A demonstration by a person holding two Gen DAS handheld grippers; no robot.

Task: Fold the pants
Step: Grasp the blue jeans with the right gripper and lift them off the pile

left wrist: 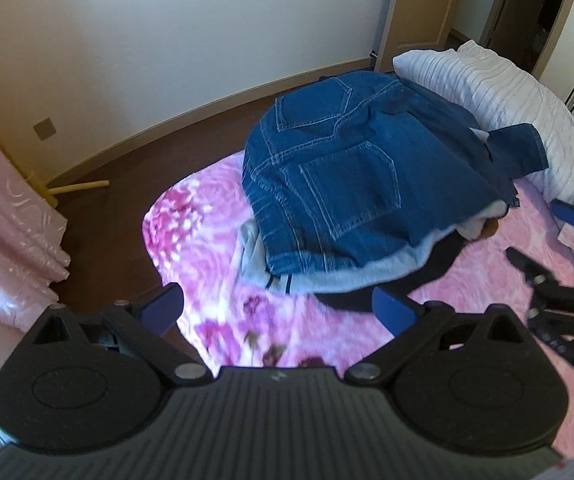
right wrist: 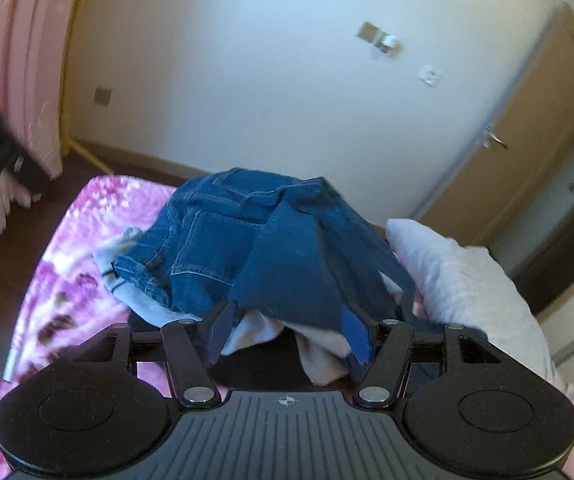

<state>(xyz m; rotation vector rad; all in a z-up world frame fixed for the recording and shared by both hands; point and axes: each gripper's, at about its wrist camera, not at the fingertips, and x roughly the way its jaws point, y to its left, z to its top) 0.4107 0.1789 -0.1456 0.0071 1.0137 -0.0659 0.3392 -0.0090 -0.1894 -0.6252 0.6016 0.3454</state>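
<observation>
Two black hand-held grippers with blue finger pads sit nearest. The left hand-held gripper (left wrist: 277,310) has its jaws spread wide, holding nothing, above the pink floral-print bedspread (left wrist: 207,240). The right hand-held gripper (right wrist: 289,332) also has its jaws apart, close against the loose hem of the jeans; no grip on the cloth is evident.

One pair of dark blue denim jeans (left wrist: 343,176), back pockets up, lies folded on top of a clothing heap on the bed, with one leg end trailing toward the right hand-held gripper. Under the jeans: a light grey knit garment (left wrist: 367,272), a black garment (left wrist: 439,260) and some white cloth (right wrist: 319,344).

One white ribbed pillow (left wrist: 499,96) lies just beyond the heap. Pink curtains (left wrist: 11,216) hang on the left. Farthest: brown floor (left wrist: 135,156), white wall (left wrist: 167,20), wooden door (right wrist: 527,152).
</observation>
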